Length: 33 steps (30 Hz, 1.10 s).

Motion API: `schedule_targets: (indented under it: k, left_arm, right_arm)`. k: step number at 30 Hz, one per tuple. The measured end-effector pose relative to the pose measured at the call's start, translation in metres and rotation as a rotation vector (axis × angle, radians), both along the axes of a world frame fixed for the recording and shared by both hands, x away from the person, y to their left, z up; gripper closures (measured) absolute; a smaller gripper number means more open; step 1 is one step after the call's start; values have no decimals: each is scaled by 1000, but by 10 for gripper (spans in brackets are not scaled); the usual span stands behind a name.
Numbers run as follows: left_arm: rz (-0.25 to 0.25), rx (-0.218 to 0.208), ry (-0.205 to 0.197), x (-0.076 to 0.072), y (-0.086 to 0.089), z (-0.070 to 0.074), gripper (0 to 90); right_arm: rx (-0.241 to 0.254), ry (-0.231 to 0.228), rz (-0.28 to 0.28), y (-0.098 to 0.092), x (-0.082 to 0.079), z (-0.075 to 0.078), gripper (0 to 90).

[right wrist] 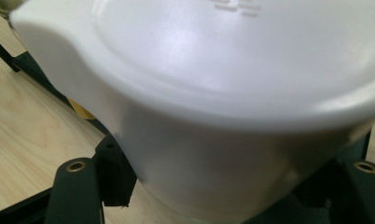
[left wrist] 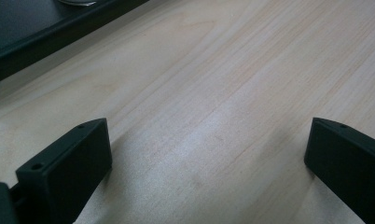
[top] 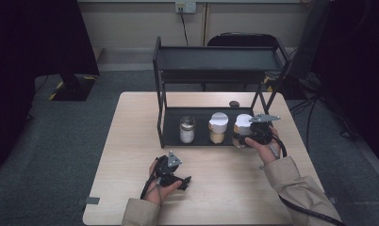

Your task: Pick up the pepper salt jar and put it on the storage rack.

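Note:
A jar with a white lid (top: 243, 121) is at the right end of the black rack's lower shelf (top: 201, 141). My right gripper (top: 242, 134) is shut on this jar from the front right. In the right gripper view the white lid (right wrist: 223, 93) looms close, with the black jaws pressed against the jar body on both sides. My left gripper (top: 185, 181) rests low on the wooden table (top: 131, 141) near the front, pointing right. In the left gripper view it (left wrist: 206, 154) stands open, with bare wood between its jaws.
Two more jars stand on the lower shelf: a glass one with a silver lid (top: 187, 129) and a white-lidded one (top: 218, 127). The rack's top shelf (top: 216, 59) overhangs them. A small dark object (top: 234, 103) lies behind the rack. A chair (top: 244, 40) stands beyond the table.

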State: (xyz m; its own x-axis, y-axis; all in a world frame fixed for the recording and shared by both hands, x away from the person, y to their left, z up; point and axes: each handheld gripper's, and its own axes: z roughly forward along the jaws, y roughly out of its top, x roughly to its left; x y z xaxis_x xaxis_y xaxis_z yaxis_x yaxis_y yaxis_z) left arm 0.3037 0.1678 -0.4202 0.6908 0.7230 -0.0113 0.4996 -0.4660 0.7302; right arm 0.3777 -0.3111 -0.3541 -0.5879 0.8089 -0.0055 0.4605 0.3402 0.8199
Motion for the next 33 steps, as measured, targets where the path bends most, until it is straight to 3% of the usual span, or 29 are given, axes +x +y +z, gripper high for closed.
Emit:
schedule_targets:
  k: [20, 33]
  left_arm:
    - [0, 0, 0, 0, 0, 0, 1]
    - [0, 0, 0, 0, 0, 0, 1]
  right_arm:
    - [-20, -24, -27, 8, 9, -3, 305]
    - [-12, 1, -55, 8, 18, -10, 305]
